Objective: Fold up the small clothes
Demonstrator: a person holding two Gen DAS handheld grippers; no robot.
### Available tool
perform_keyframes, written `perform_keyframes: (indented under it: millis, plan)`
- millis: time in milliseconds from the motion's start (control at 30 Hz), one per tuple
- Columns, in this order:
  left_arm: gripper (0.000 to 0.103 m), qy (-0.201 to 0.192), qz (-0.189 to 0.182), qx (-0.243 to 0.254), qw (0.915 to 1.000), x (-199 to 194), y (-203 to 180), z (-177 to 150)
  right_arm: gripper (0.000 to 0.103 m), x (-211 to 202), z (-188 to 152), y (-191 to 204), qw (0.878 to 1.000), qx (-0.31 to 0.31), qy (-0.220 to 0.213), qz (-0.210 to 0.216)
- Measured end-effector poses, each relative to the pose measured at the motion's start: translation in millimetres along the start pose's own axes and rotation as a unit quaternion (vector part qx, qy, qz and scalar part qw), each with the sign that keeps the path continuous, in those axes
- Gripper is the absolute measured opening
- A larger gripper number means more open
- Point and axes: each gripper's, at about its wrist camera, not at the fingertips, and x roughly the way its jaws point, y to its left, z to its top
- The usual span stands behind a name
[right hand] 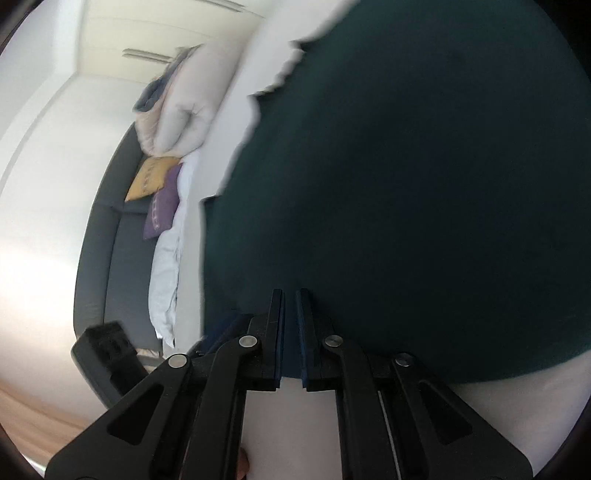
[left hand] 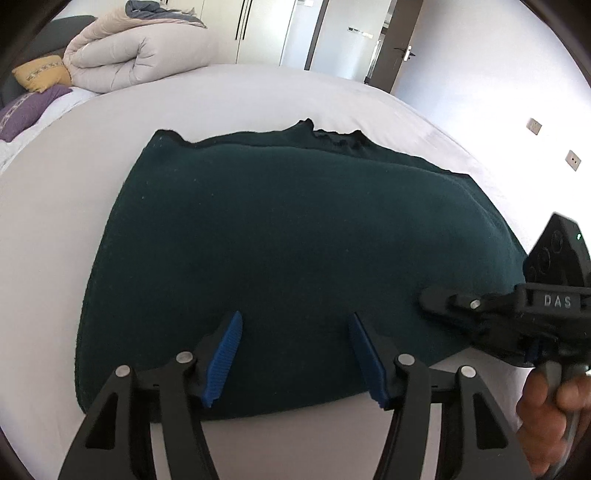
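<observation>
A dark green knitted garment [left hand: 288, 251] lies folded flat on the white bed sheet [left hand: 55, 229]. My left gripper [left hand: 295, 332] is open, its blue pads [left hand: 223, 358] hovering over the garment's near edge. My right gripper [left hand: 428, 301] comes in from the right at the garment's near right corner. In the right wrist view the garment [right hand: 424, 192] fills the frame, and the right gripper [right hand: 290, 295] has its jaws nearly closed, with a narrow gap at the garment's edge. I cannot tell if cloth is pinched between them.
A rolled beige duvet [left hand: 140, 51] and yellow [left hand: 40, 75] and purple pillows [left hand: 29, 109] lie at the bed's far left. Wardrobe doors [left hand: 266, 29] and a doorway stand behind. A grey headboard [right hand: 118, 240] shows in the right wrist view.
</observation>
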Motion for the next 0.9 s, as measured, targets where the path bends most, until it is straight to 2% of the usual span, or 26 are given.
perform_keyframes:
  millis: [33,167,233,267,333,400,467,500,567,633,667,700,800,900]
  plan:
    - [0.058,0.002,-0.005,-0.018,0.9998,-3.7,7.8,3.2,0.001,-4.3,2.3,-5.7,1.0,0.008,-0.012,0.005]
    - [0.052,0.003,0.004,-0.057,0.9984,-14.7,41.9,7.3,0.001,-71.9,15.9,-47.6,0.992,0.063,-0.111,-0.014]
    - [0.051,-0.001,0.005,-0.08,0.9968,-23.1,62.1,5.3,0.002,-98.3,24.6,-74.0,0.982,0.11,-0.153,0.002]
    - [0.05,-0.004,0.006,-0.086,0.9962,-27.0,68.7,3.8,0.005,-117.5,25.8,-85.4,0.975,0.132,-0.18,-0.002]
    - [0.048,-0.012,0.007,-0.097,0.9952,-39.6,85.1,0.1,0.006,-154.9,21.7,-99.9,0.958,0.157,-0.24,-0.017]
    - [0.049,-0.018,0.032,-0.097,0.9946,-51.0,90.8,-3.8,0.007,-182.2,14.2,-105.0,0.944,0.175,-0.279,-0.024]
    - [0.049,-0.034,0.058,-0.092,0.9935,-63.6,91.1,-2.7,0.007,-194.2,9.3,-96.3,0.939,0.165,-0.299,-0.044]
    - [0.049,-0.041,0.06,-0.091,0.9932,-70.1,93.3,-2.4,0.007,-194.5,8.4,-87.0,0.94,0.152,-0.302,-0.045]
    - [0.058,-0.059,0.06,-0.076,0.9935,-79.7,78.9,8.3,0.007,-190.7,10.2,-72.0,0.947,0.131,-0.29,-0.034]
    - [0.079,-0.086,0.059,-0.047,0.9934,-83.8,56.0,24.8,0.007,-159.5,20.0,-36.9,0.961,0.092,-0.259,-0.013]
    - [0.082,-0.1,0.049,-0.034,0.9932,-82.0,44.1,34.1,0.007,-163.9,32.7,-25.9,0.966,0.078,-0.247,-0.008]
    - [0.086,-0.106,0.042,-0.027,0.9932,-79.3,39.0,41.1,0.007,-139.1,41.3,-5.3,0.973,0.054,-0.224,-0.002]
    - [0.086,-0.099,0.035,0.003,0.9945,-50.4,16.5,68.6,0.017,-76.5,60.0,41.3,0.986,0.005,-0.168,-0.001]
    - [0.08,-0.068,0.03,0.011,0.9972,-8.2,13.1,97.2,0.028,-1.3,85.3,75.7,0.992,-0.015,-0.123,-0.007]
